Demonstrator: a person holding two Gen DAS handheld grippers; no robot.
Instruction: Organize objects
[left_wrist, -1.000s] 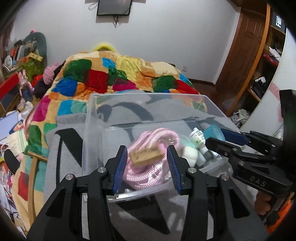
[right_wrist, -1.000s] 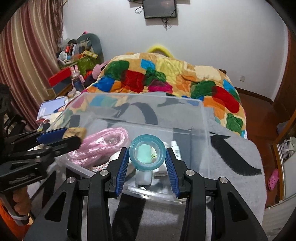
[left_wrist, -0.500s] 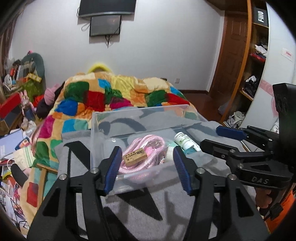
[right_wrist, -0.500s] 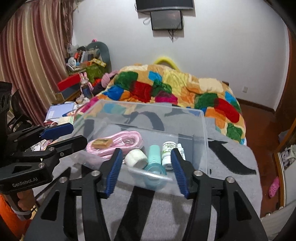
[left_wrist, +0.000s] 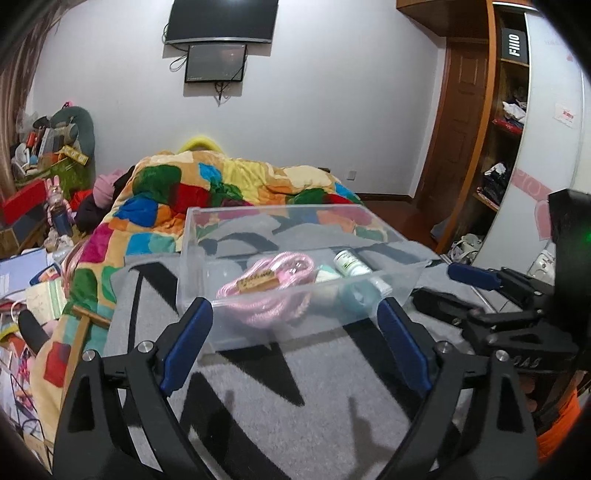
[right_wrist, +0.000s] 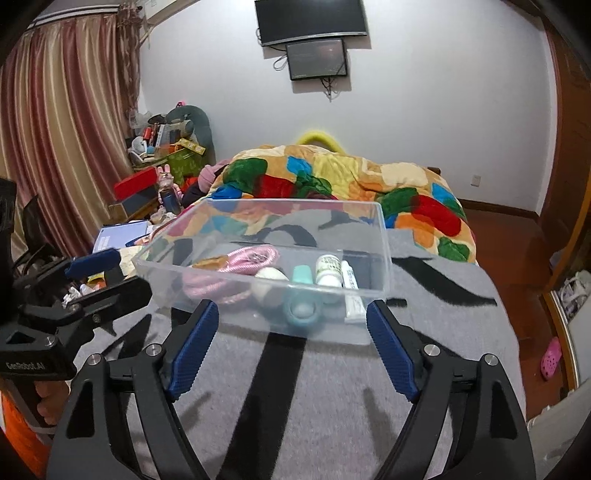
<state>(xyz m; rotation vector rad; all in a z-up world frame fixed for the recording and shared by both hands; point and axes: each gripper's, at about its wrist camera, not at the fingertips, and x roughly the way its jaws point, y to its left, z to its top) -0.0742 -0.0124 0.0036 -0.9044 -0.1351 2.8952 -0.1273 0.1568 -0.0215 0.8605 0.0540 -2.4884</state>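
A clear plastic bin (left_wrist: 199, 236) stands on the grey blanket; it also shows in the right wrist view (right_wrist: 384, 236). Inside lie a pink rope coil (left_wrist: 280, 269) with a tan tag (left_wrist: 258, 283), a white bottle (left_wrist: 349, 262), a teal cup (right_wrist: 303, 310), a white round piece (right_wrist: 271, 277) and a small tube (right_wrist: 349, 277). My left gripper (left_wrist: 295, 347) is open and empty, just short of the bin's near wall. My right gripper (right_wrist: 291, 343) is open and empty, also short of the bin. Each gripper shows at the side of the other's view.
A patchwork quilt (left_wrist: 221, 188) covers the bed behind the bin. Clutter, books and boxes (right_wrist: 155, 177) fill the left side by the curtain. A wooden wardrobe with shelves (left_wrist: 506, 122) stands right. A pink shoe (right_wrist: 550, 358) lies on the floor.
The left gripper let go of the tan tag on the rope and the right let go of the teal cup. Both opened wide and drew back from the bin.
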